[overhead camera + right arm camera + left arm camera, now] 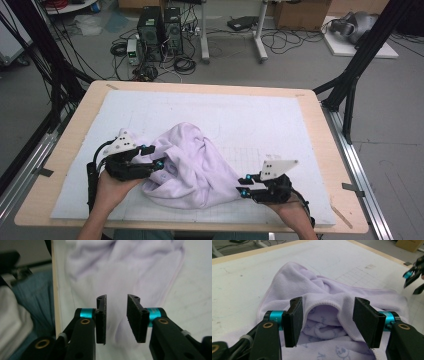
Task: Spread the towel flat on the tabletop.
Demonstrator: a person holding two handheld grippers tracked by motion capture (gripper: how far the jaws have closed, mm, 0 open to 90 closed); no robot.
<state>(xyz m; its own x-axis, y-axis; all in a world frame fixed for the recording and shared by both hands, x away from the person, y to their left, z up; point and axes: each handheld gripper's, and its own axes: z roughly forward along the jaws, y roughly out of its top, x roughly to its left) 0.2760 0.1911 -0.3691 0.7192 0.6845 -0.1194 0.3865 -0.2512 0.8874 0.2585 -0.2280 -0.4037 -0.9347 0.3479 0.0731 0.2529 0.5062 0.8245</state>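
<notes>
Lavender towel (192, 165) bunched in a loose heap on the white mat (260, 120), toward the near edge of the table (322, 130), a little left of centre. Folds piled high in the middle, with one hemmed edge running out to the right. Printed pattern on the inner face, seen in the left gripper view (324, 297).

Left tool (152, 157) at the left flank of the heap, reaching in from the near left, held in the left hand (112, 187). Jaws set fairly wide apart, with a raised fold of towel bulging up between them; cloth against the inner face of the right-hand jaw in its own view (325, 320). Cannot tell whether the other pad presses on the cloth, so grip unconfirmed.

Right tool (243, 186) just beside the towel's near right corner, held in the right hand (292, 212), jaws pointing left toward the cloth. Jaws parted by a narrow gap (116, 315), nothing clamped between them; blurred towel (125, 270) lying beyond and below the tips.

Computer towers (160, 30) and tangled cables on the floor beyond the far edge.
</notes>
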